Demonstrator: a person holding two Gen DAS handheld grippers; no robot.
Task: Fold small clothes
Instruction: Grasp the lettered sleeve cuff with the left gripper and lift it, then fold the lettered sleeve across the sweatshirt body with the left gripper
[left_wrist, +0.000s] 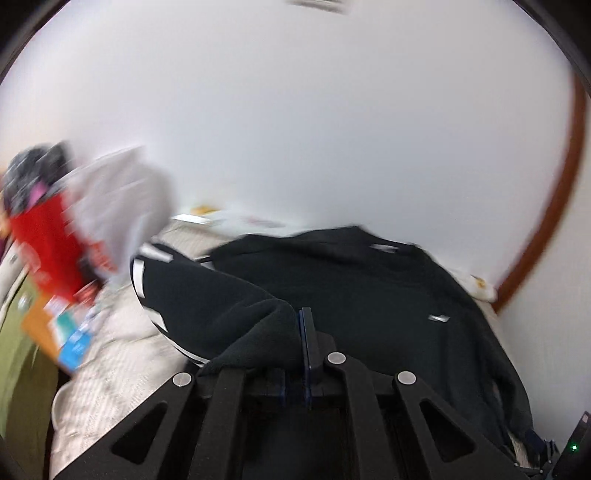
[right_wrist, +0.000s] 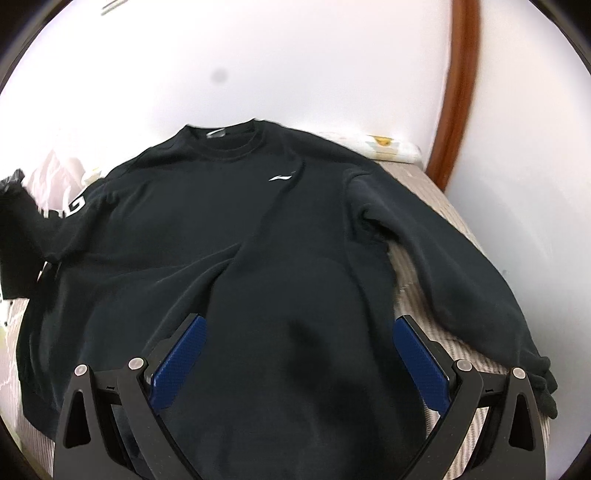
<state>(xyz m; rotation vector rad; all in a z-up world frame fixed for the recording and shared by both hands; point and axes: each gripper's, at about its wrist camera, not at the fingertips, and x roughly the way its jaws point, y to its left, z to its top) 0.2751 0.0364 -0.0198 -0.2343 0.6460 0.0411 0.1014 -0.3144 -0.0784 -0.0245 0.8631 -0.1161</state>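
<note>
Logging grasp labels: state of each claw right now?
Left claw: closed on the sleeve.
Right claw: open, empty, above the sweatshirt.

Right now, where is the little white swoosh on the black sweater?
In the right wrist view, the white logo sits on the chest of the black sweater, just below and right of the collar, far ahead of the open right gripper.

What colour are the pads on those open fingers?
Blue pads, seen best in the right wrist view.
</note>
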